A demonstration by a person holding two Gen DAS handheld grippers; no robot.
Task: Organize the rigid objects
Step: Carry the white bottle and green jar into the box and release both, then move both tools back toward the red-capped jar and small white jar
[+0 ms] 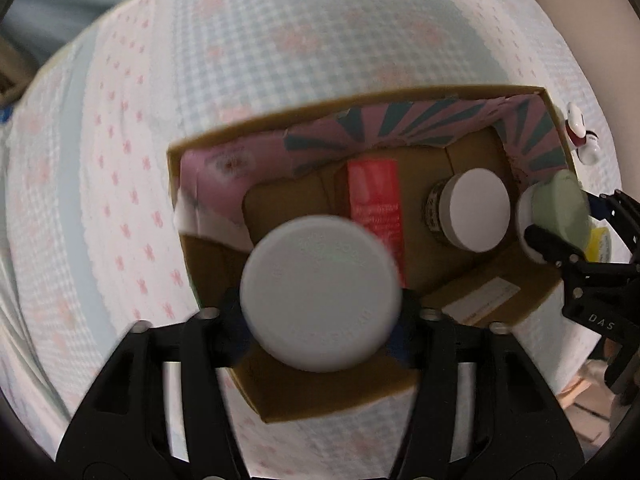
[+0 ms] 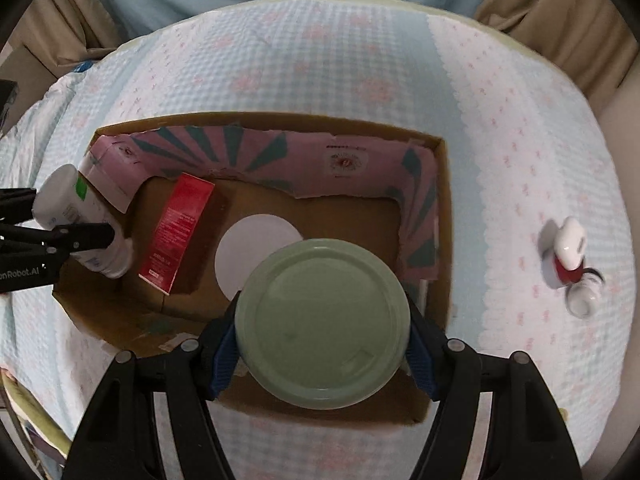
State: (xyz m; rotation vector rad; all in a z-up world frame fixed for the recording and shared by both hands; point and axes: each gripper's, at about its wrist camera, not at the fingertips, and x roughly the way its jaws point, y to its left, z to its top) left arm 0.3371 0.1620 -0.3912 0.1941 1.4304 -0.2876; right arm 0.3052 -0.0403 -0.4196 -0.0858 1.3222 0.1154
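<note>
A quilted cloth [image 2: 360, 60], pale blue check with pink flowers, covers the whole surface, and the cardboard box [image 2: 446, 216] sits open on it, brown and matte, its far and right walls lined with torn pink paper printed with dark teal rays. Over the box's near edge the right gripper [image 2: 322, 330] is closed on a jar [image 2: 322, 322], of which only the smooth, round, pale green lid shows; the body below is hidden, though from the left wrist camera a white side and a bit of yellow label peek out past the box's right wall. Over the box's left side the left gripper [image 1: 320, 300] clamps a white bottle [image 1: 320, 294], a plain plastic cylinder with a green patch and small print too blurred to read; from its own camera only the flat white end shows, out of focus. Inside the box, a glossy red carton [image 2: 176, 232] lies on the floor left of centre, its white lettering illegible. Right of it stands a small jar with a flat white lid [image 1: 478, 210], half covered in the right view by the green lid. Outside the box, well to its right on the cloth, lies a small white and red thing [image 2: 568, 256] with a clear end, too small to identify.
</note>
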